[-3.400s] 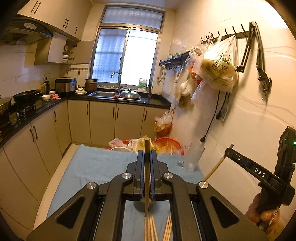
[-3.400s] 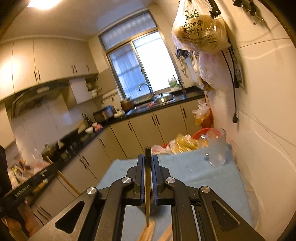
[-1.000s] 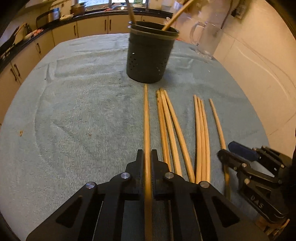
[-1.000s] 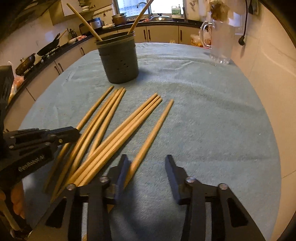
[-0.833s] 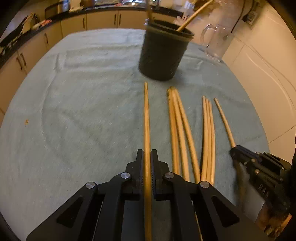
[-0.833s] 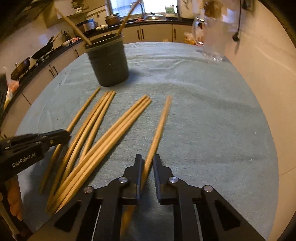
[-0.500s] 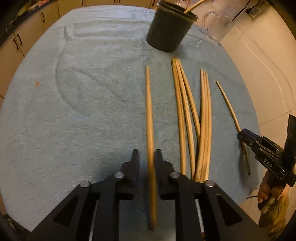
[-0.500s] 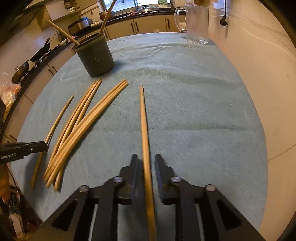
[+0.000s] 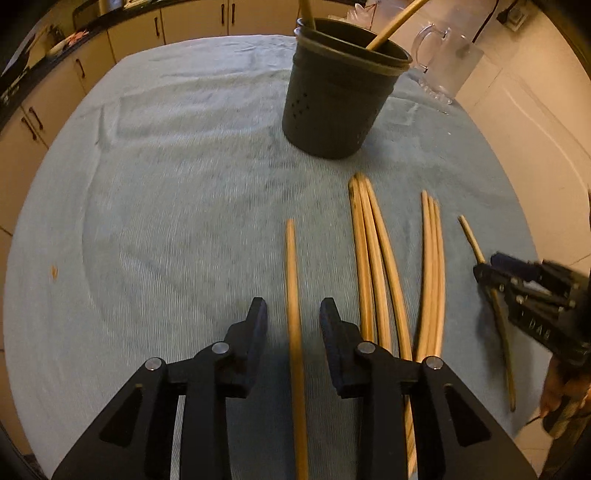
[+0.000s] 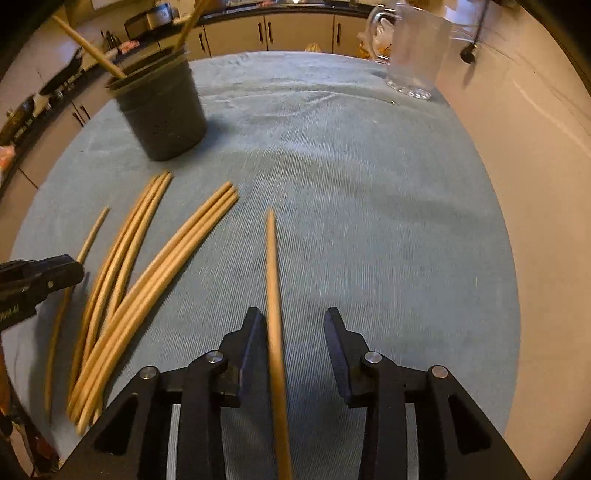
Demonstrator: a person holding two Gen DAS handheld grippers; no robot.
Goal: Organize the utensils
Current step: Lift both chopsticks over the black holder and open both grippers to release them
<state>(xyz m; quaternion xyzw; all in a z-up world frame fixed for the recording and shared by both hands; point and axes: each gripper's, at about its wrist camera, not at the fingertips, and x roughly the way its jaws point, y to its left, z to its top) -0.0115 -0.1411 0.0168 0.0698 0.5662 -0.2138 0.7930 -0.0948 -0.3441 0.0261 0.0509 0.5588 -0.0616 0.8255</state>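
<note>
Both tools (image 9: 293, 312) (image 10: 295, 321) gape, just opened, grasping nothing — a chopstick (image 9: 293, 295) between each — over the blue towel (image 9: 166, 184), kitchen cabinets (image 9: 195, 18) beyond.

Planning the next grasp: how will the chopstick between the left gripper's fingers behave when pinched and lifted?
The chopstick looks thin and wooden, so probably stiff and light. Being long, it may pivot if gripped near one end. It might roll, though the towel should damp that.

No legible text; faint blurred letters on the right tongs (image 9: 484, 275).

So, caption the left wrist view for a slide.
Left tool open around one chopstick; holder behind.
</note>
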